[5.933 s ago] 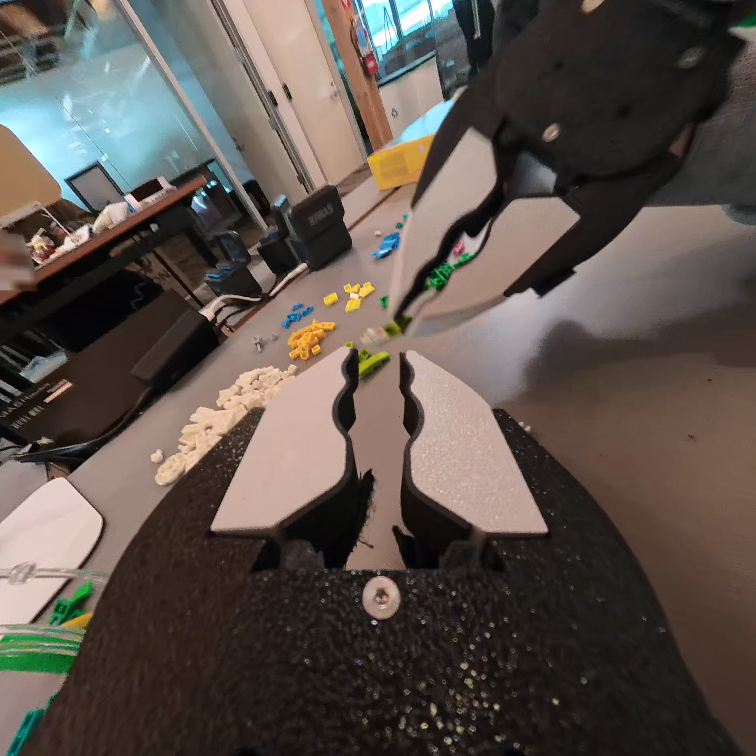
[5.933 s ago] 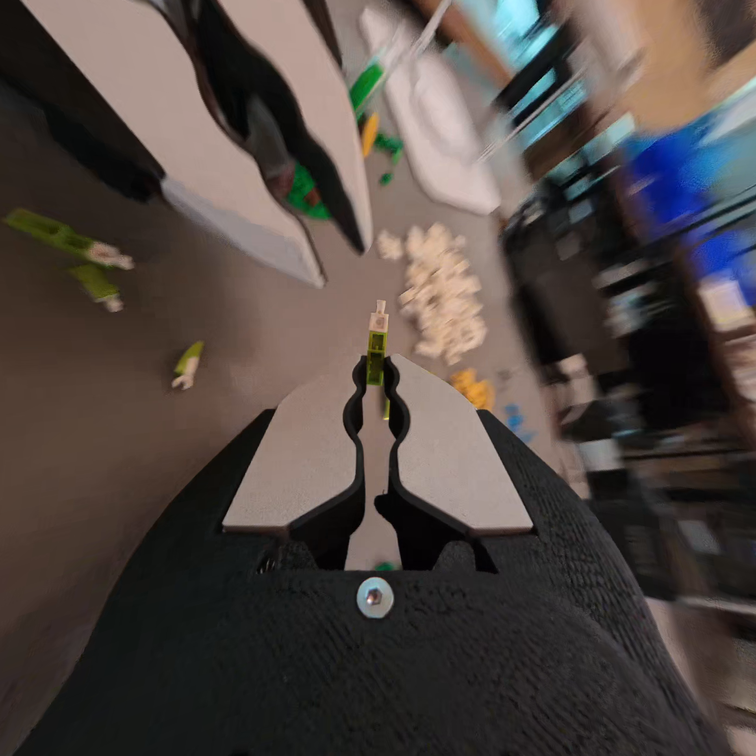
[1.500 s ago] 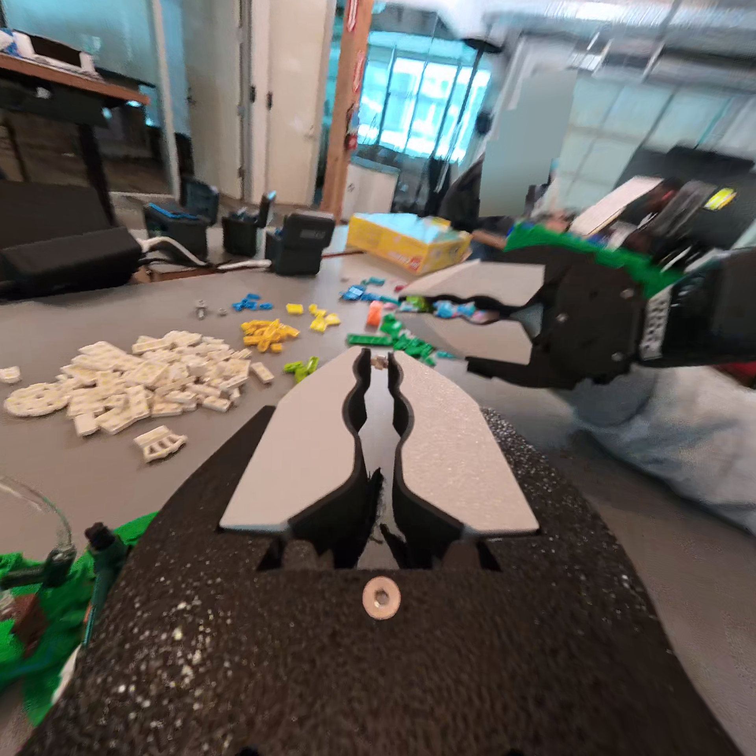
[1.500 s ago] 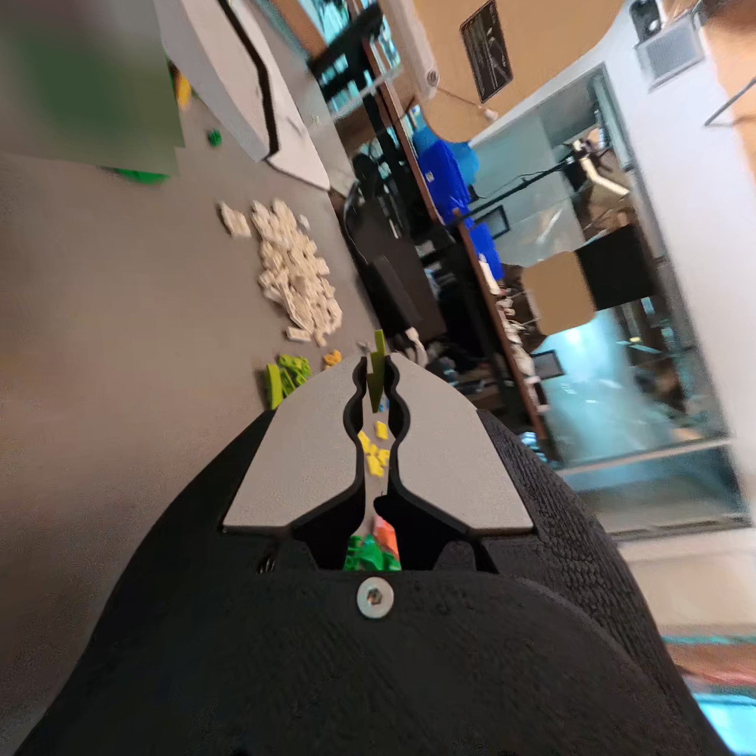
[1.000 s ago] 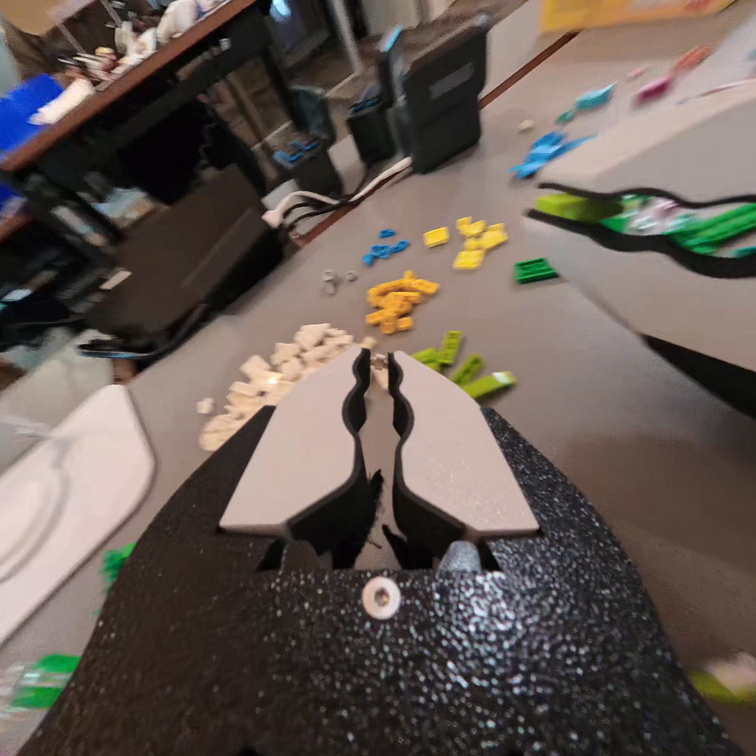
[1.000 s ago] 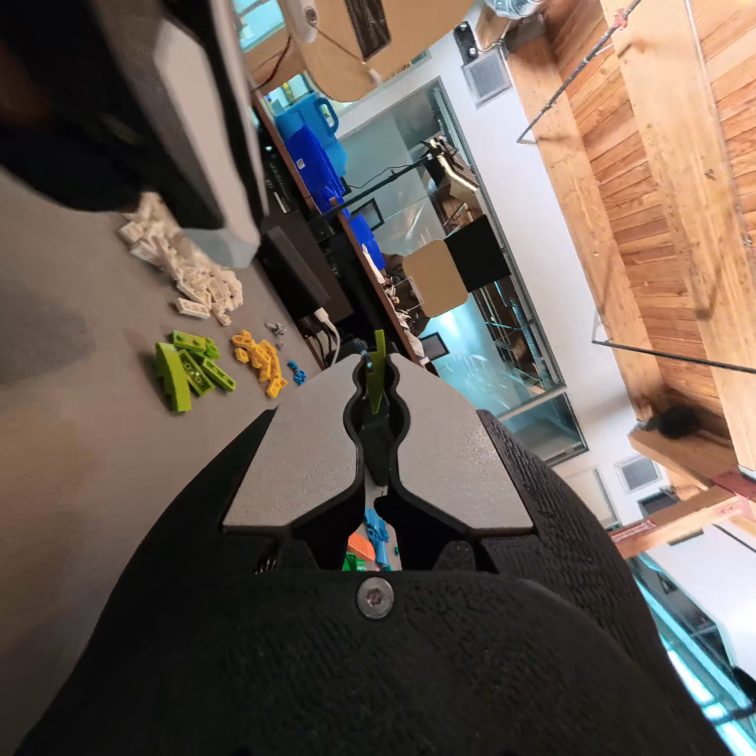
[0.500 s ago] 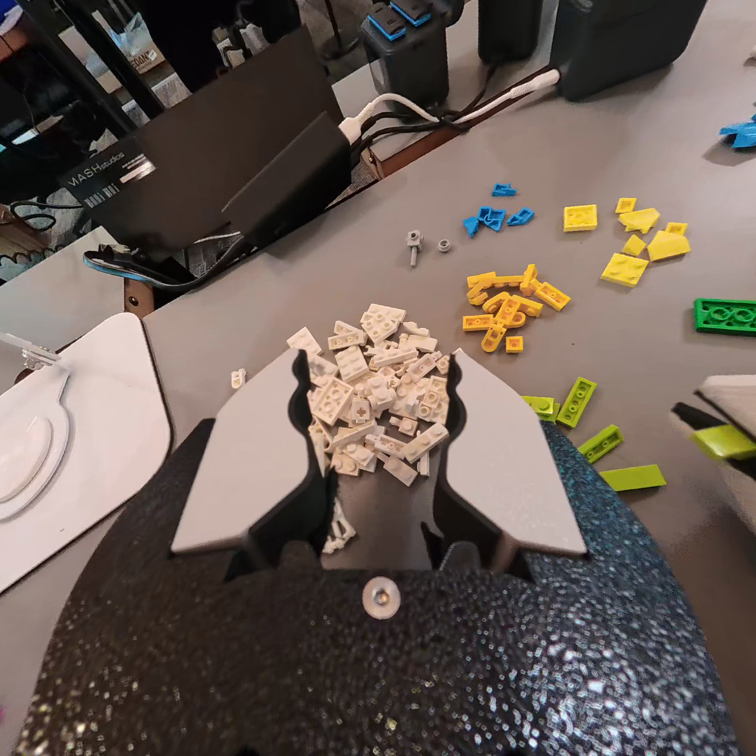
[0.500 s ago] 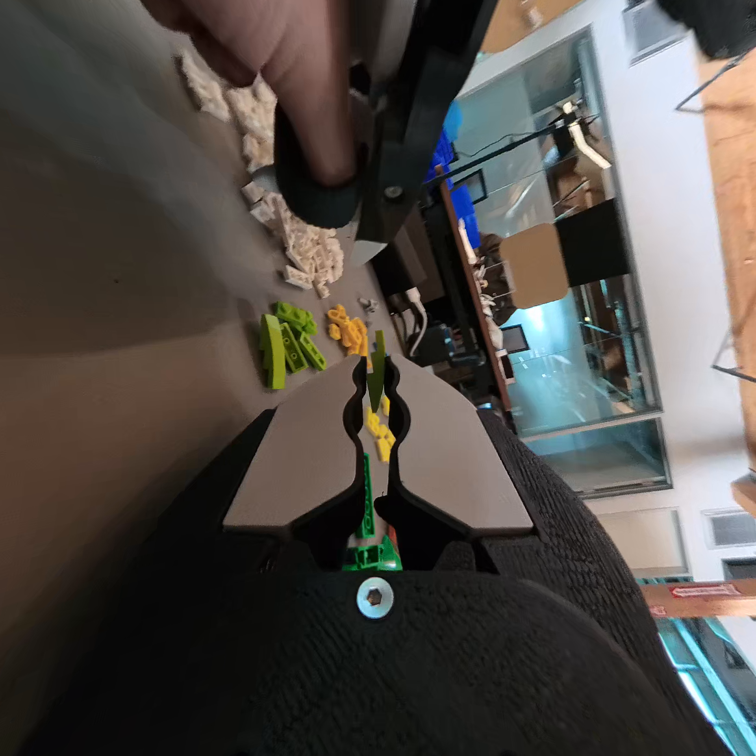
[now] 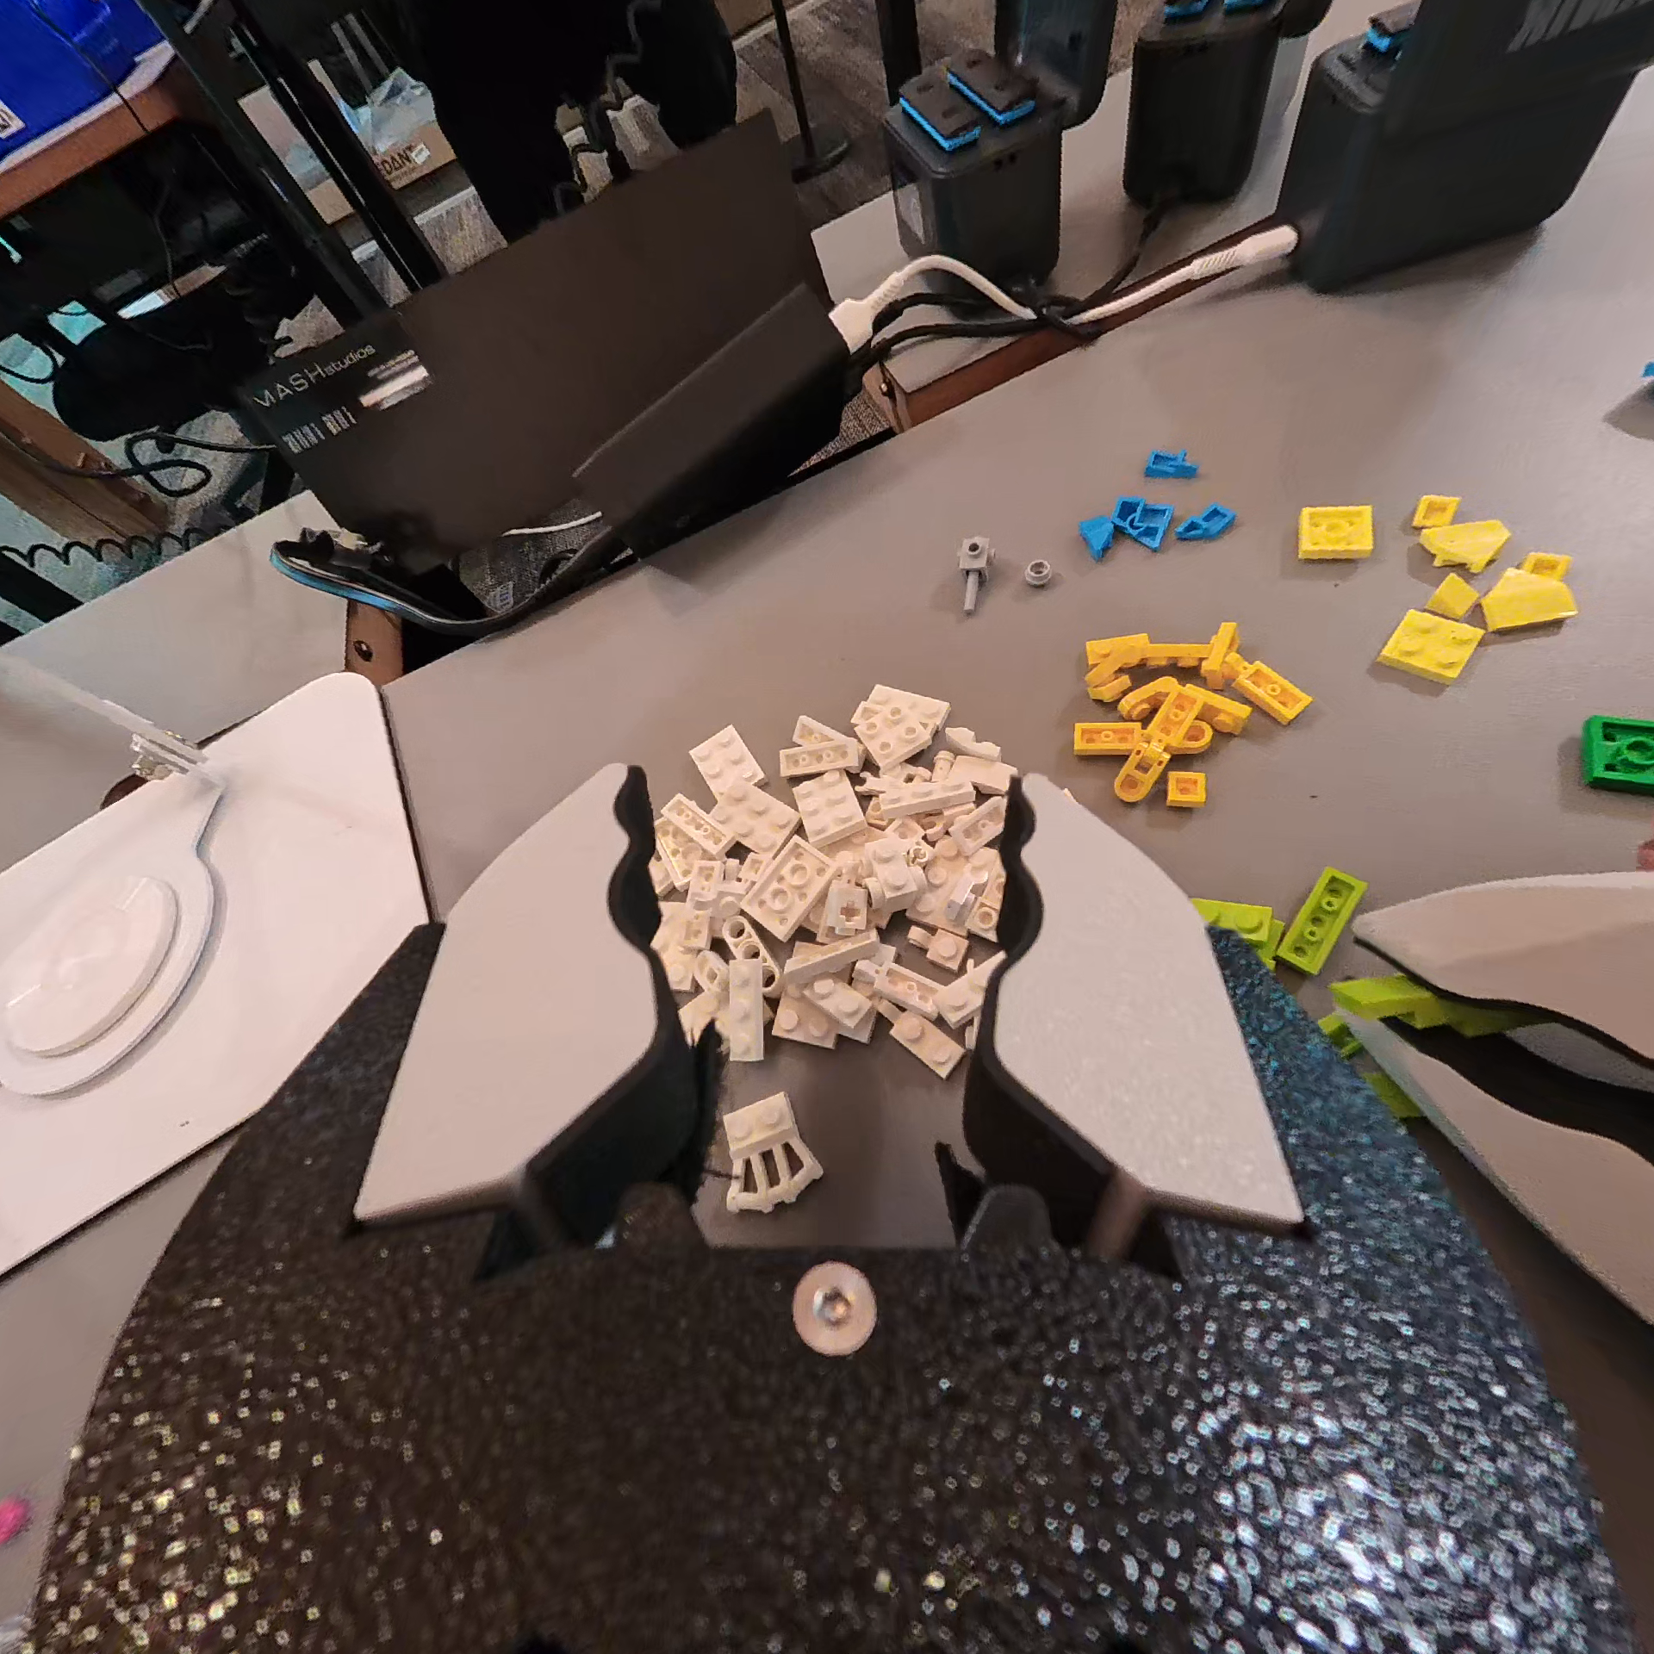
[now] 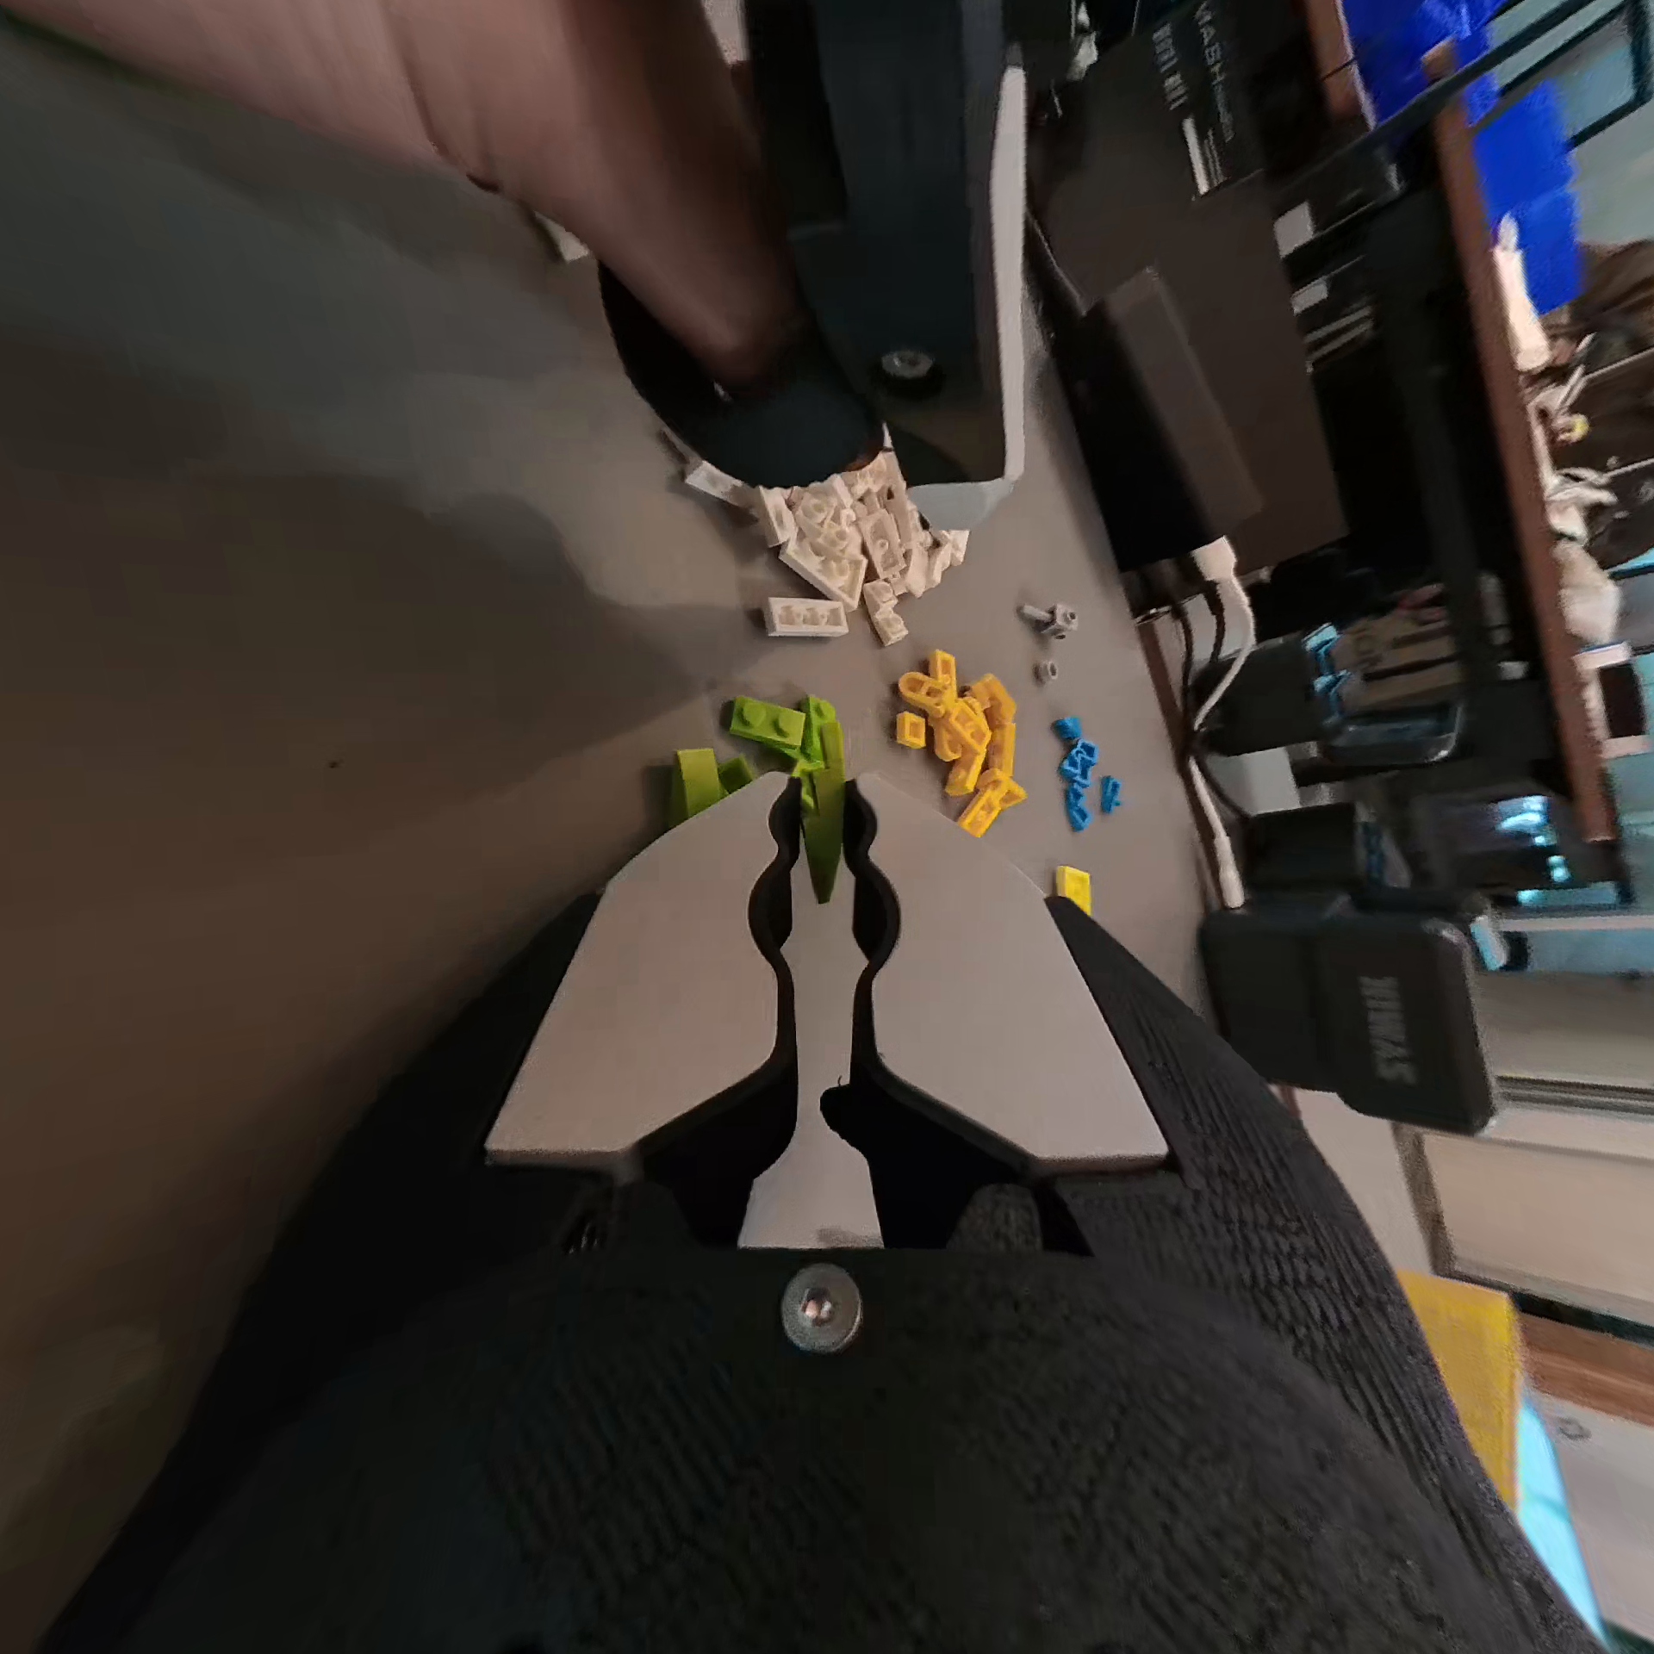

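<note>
Two grippers hang over a grey table (image 9: 501, 680) strewn with small building bricks sorted by colour. In the left wrist view, the left gripper (image 9: 825, 797) has its jaws wide apart with nothing between the pads, poised above a heap of white bricks (image 9: 832, 886) that fills the gap between the fingers; one white grille-like piece (image 9: 768, 1155) lies apart from the heap at 6 o'clock, close to the gripper's body. From the heap, a cluster of orange-yellow bricks (image 9: 1181, 707) sits at 2 o'clock, paler yellow plates (image 9: 1450, 582) farther out the same way, blue bits (image 9: 1137, 519) at 1 o'clock with two small grey parts (image 9: 993, 573) beside them, and lime-green plates (image 9: 1316, 922) at 3 o'clock. A white board (image 9: 268, 895) lies at 9 o'clock. The right gripper (image 10: 822, 792) has its jaws nearly together, clamped on a thin lime-green piece (image 10: 828, 832) held edge-on; its long axis runs along the fingers, the tapered end pointing back toward 6 o'clock and the other end sticking out past the tips at 12 o'clock, over the lime-green pile (image 10: 770, 729). In the right wrist view a hand (image 10: 626, 161) holds the left gripper at 12 o'clock.
</note>
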A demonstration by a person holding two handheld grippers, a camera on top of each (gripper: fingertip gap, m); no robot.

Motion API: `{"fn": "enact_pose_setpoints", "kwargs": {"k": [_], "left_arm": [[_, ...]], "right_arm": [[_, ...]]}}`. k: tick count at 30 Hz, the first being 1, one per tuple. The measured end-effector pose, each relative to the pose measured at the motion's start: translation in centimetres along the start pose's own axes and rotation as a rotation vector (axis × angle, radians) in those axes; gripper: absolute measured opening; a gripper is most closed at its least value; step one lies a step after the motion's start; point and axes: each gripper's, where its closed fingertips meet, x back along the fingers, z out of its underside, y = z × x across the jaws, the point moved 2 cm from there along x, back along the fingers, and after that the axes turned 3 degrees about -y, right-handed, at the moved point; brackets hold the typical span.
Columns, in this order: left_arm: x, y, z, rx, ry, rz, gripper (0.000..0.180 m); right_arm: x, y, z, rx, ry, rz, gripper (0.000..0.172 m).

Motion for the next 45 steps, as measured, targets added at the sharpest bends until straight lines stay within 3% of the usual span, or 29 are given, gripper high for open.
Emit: {"fn": "enact_pose_setpoints", "kwargs": {"k": [11,15,18,19,21,25,33,37,39,41,45], "left_arm": [[0.2,0.1,-0.5,0.011,-0.028,-0.001,0.074],[1.4,0.0,-2.1,-0.021,-0.104,-0.003,0.058],[4.2,-0.5,-4.8,-0.071,-0.232,0.056,0.009],[5.3,-1.0,-5.5,-0.098,-0.270,0.086,0.004],[7.3,-2.6,-5.9,-0.172,-0.318,0.180,0.004],[10.7,-4.7,-3.7,-0.259,-0.345,0.298,0.003],[14.1,-5.0,0.1,-0.253,-0.421,0.392,0.003],[14.4,-5.7,0.6,-0.195,-0.440,0.480,0.003],[14.3,-5.7,0.8,-0.142,-0.441,0.507,0.003],[14.1,-5.9,1.0,-0.041,-0.416,0.571,0.007],[14.6,-6.3,0.6,0.217,-0.396,0.802,0.035]], "right_arm": [[0.4,-0.7,-0.5,-0.124,-0.054,-0.011,0.019],[2.3,-1.6,-0.8,-0.195,-0.114,0.023,0.017],[5.2,0.4,-1.8,-0.283,-0.247,-0.180,0.005],[6.5,2.1,-2.2,-0.300,-0.300,-0.319,0.000],[8.8,4.8,-2.7,-0.343,-0.352,-0.542,0.000],[10.2,8.0,-2.9,-0.338,-0.263,-0.750,0.007],[9.2,10.0,-2.4,-0.297,-0.098,-0.787,0.014],[8.6,9.7,-2.5,-0.269,-0.100,-0.731,0.005],[8.1,8.7,-2.8,-0.182,-0.157,-0.615,0.005],[7.7,6.6,-3.7,-0.076,-0.270,-0.399,0.005],[9.1,2.2,-6.0,0.118,-0.497,0.074,0.005]]}}
